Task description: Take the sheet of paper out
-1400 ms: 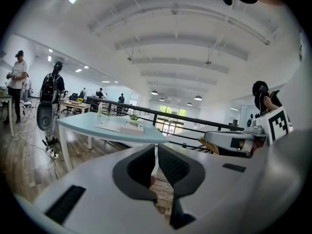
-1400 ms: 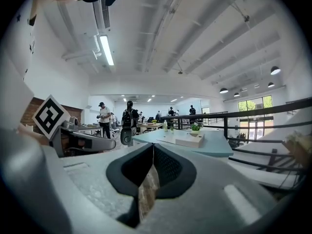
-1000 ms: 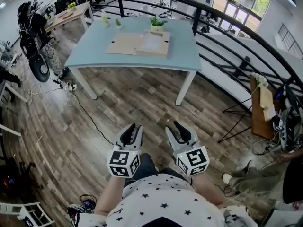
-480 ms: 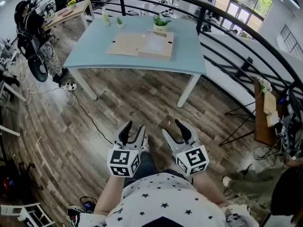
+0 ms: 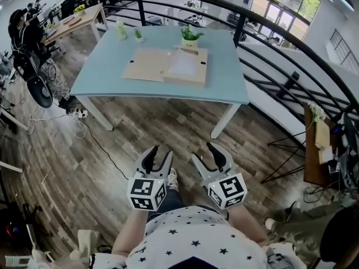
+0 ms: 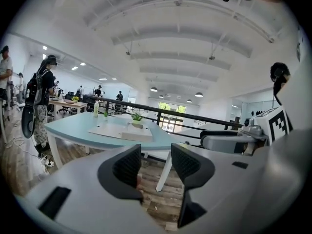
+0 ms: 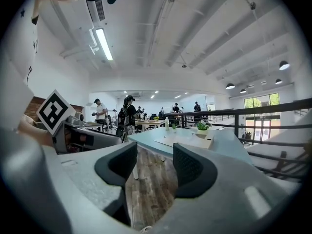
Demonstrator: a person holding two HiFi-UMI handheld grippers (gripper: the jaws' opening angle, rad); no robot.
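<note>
Nearer than a second ago, the pale-blue rectangular table point(image 5: 224, 80) bearing the flat brown cardboard box point(image 5: 147, 65) is lying well ahead of the left gripper point(image 5: 159, 153) and right gripper point(image 5: 205, 153), both gaping wide, holding nothing.

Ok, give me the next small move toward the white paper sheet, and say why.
Probably step up to the light blue table: the left gripper and right gripper are open and empty over the wooden floor, well short of it, and the white paper sheet lies on the flat brown cardboard case there.
</note>
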